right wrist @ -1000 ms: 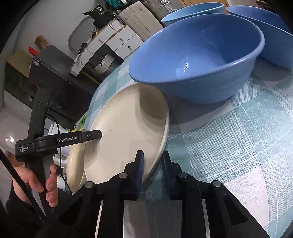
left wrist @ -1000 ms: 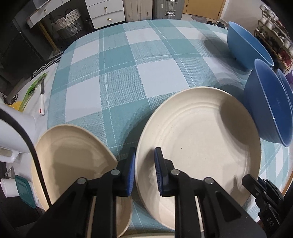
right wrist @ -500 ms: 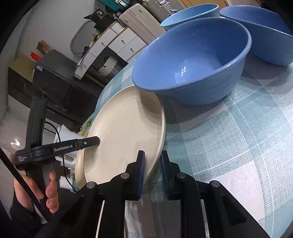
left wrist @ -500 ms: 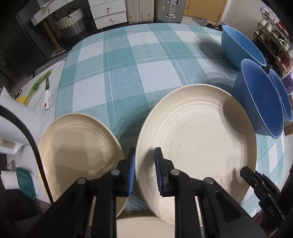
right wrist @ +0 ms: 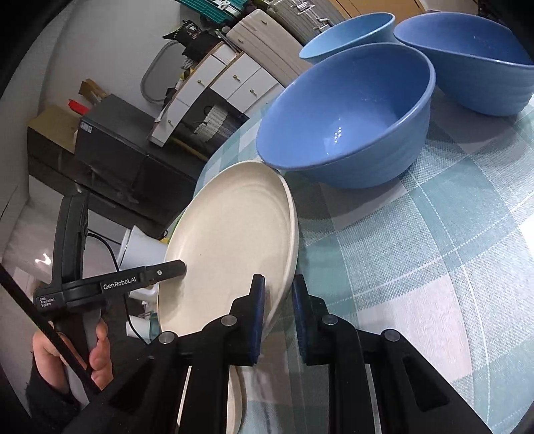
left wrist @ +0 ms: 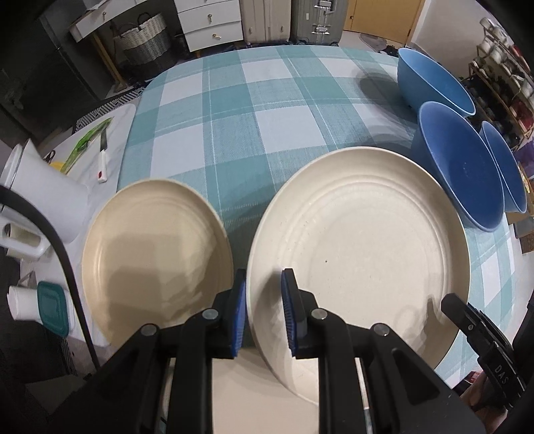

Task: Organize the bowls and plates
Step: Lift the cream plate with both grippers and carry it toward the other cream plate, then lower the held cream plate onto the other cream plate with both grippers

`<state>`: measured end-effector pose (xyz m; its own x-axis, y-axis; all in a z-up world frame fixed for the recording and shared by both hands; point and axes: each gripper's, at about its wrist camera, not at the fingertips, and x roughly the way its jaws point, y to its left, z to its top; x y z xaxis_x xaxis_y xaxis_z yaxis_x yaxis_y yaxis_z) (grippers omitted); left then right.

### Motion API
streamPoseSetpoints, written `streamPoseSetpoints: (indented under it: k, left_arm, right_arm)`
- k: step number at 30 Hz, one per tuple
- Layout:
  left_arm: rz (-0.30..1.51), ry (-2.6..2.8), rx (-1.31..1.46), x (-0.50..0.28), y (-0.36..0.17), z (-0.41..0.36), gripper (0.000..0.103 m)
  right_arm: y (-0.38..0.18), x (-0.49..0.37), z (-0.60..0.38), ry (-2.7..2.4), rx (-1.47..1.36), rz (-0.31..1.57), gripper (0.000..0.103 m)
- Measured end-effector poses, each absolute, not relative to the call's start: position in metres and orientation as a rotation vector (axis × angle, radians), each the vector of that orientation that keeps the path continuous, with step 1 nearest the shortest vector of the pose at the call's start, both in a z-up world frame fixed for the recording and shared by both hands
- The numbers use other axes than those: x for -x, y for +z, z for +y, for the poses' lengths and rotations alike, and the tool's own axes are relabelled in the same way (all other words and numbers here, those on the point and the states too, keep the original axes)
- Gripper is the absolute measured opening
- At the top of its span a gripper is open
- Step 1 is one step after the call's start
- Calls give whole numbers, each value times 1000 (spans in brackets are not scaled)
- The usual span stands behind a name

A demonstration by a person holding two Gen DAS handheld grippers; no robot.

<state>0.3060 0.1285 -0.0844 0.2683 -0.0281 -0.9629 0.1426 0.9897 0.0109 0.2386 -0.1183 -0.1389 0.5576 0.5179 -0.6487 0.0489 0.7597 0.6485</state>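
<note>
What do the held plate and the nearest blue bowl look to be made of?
Plate: matte cream, faintly speckled with moulded rings, likely wheat-straw plastic or melamine, though ceramic is possible. Bowl: glossy blue with sharp light reflections inside, glazed ceramic or shiny plastic.

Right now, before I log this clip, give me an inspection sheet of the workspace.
Surface: table under a teal-and-white checked cloth.
Job's things: large cream plate lifted and tilted; second cream plate beside it; part of a third below; three blue bowls close together.
Clutter: knife, white jug and teal-lidded container off the cloth.
Grippers: left tongs and right tongs both clamp the large plate's rim, on opposite sides.
Cables: black cable by the left tongs.
Surroundings: white drawers, wicker basket, suitcases.
</note>
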Motion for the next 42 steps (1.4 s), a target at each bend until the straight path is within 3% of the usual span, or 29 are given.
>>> streamPoseSetpoints:
  k: [42]
  left_arm:
    - [1196,58,176,-130,-88,229,18]
  right_arm:
    - [-136,-177,-14,453,-339,1061,16]
